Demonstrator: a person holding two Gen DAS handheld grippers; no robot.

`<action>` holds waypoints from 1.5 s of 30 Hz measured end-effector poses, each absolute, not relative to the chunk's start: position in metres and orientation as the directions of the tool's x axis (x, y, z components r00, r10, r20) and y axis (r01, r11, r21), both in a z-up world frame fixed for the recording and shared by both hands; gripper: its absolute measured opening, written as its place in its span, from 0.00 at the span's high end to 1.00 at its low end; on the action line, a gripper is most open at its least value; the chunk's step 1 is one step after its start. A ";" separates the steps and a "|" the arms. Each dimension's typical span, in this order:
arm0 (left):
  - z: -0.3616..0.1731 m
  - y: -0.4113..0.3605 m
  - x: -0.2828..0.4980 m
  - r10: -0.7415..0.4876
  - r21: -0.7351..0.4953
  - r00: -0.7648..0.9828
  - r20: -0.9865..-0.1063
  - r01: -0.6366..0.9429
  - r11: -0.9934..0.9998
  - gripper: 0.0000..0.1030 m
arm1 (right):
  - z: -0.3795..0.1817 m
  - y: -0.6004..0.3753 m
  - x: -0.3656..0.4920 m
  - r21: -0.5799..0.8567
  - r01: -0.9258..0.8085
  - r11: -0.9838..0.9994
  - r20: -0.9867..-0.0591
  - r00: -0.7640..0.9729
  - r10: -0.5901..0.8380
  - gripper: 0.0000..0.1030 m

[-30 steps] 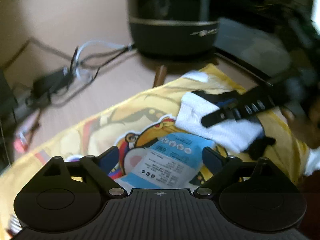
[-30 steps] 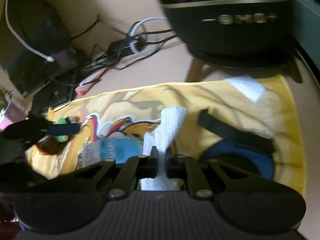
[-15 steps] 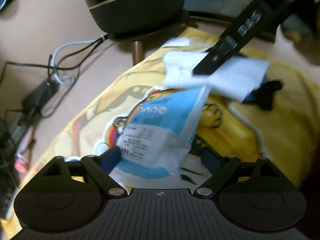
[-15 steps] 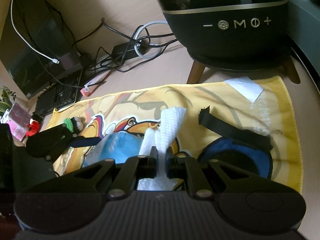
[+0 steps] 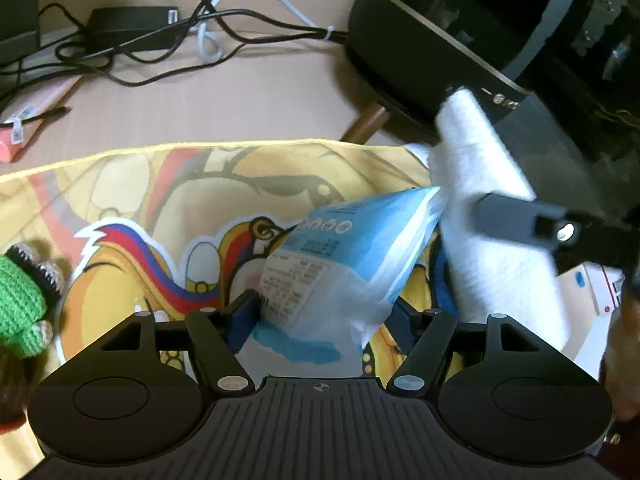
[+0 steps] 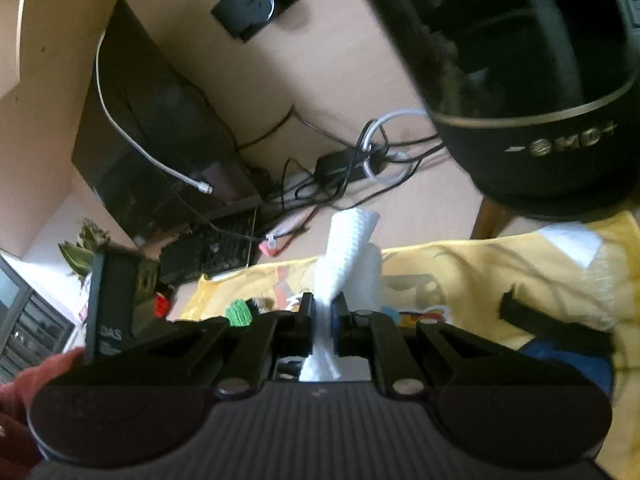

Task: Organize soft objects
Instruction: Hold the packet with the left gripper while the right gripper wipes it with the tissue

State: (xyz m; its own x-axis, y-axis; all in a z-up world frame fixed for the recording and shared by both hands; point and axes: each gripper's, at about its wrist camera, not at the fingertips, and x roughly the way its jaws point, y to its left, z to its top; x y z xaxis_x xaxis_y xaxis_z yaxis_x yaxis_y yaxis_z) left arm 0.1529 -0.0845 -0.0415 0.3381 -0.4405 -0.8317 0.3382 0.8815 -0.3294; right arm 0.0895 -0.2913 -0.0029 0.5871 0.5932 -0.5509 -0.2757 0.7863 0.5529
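Observation:
My left gripper (image 5: 324, 316) is shut on a blue and white tissue packet (image 5: 352, 248), held tilted above the yellow cartoon towel (image 5: 140, 184). The right gripper (image 6: 323, 320) is shut on a white cloth (image 6: 348, 248) that sticks up between its fingers, off the yellow towel (image 6: 480, 272). In the left wrist view that white cloth (image 5: 480, 184) hangs at the right, against the packet's corner. A green knitted toy (image 5: 20, 304) lies at the towel's left end. A blue pouch (image 6: 560, 356) with a black strap (image 6: 552, 328) rests on the towel's right part.
A black round appliance (image 5: 460, 40) on wooden legs stands behind the towel. Tangled cables (image 5: 200, 28) and a pink packet (image 5: 24, 128) lie on the desk to the left. A keyboard (image 6: 208, 248), a dark box (image 6: 112, 308) and a red sleeve (image 6: 24, 384) sit left.
The left gripper's fingers have closed on the packet and lifted it off the towel. The right gripper has risen with the white cloth, which lay on the towel a second ago.

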 end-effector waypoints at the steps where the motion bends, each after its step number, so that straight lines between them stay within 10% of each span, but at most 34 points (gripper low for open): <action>1: -0.042 -0.086 0.152 -0.433 -0.321 0.340 -0.835 0.338 0.885 0.29 | -0.004 -0.287 0.090 0.542 -0.276 0.793 -0.555 0.591 0.585 0.91; 7: -0.046 -0.088 0.153 -0.412 -0.304 0.333 -0.848 0.330 0.894 0.26 | 0.007 -0.294 0.088 0.673 -0.379 0.635 -0.384 0.555 0.738 0.91; 19: -0.052 -0.090 0.154 -0.417 -0.306 0.326 -0.848 0.341 0.889 0.26 | -0.039 -0.288 0.110 0.508 -0.201 0.838 -0.651 0.548 0.526 0.91; 39: -0.062 -0.127 0.169 -0.324 -0.034 0.457 -0.828 0.535 0.844 0.09 | -0.042 -0.315 0.104 0.436 -0.084 0.896 -0.707 0.585 0.398 0.88; 42: -0.060 -0.121 0.174 -0.367 -0.142 0.392 -0.843 0.495 0.857 0.43 | -0.034 -0.320 0.100 0.448 -0.078 0.891 -0.688 0.607 0.399 0.89; 45: -0.052 -0.109 0.176 -0.445 -0.304 0.306 -0.842 0.412 0.859 0.48 | -0.023 -0.323 0.096 0.455 -0.095 0.885 -0.661 0.630 0.408 0.91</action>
State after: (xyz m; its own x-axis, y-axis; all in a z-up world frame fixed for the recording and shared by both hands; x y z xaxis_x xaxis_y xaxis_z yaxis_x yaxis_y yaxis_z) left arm 0.1764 -0.1085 -0.0522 0.3057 -0.4449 -0.8418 0.4118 0.8589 -0.3044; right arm 0.0956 -0.3232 -0.0225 0.6300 0.4077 -0.6610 -0.0950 0.8852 0.4554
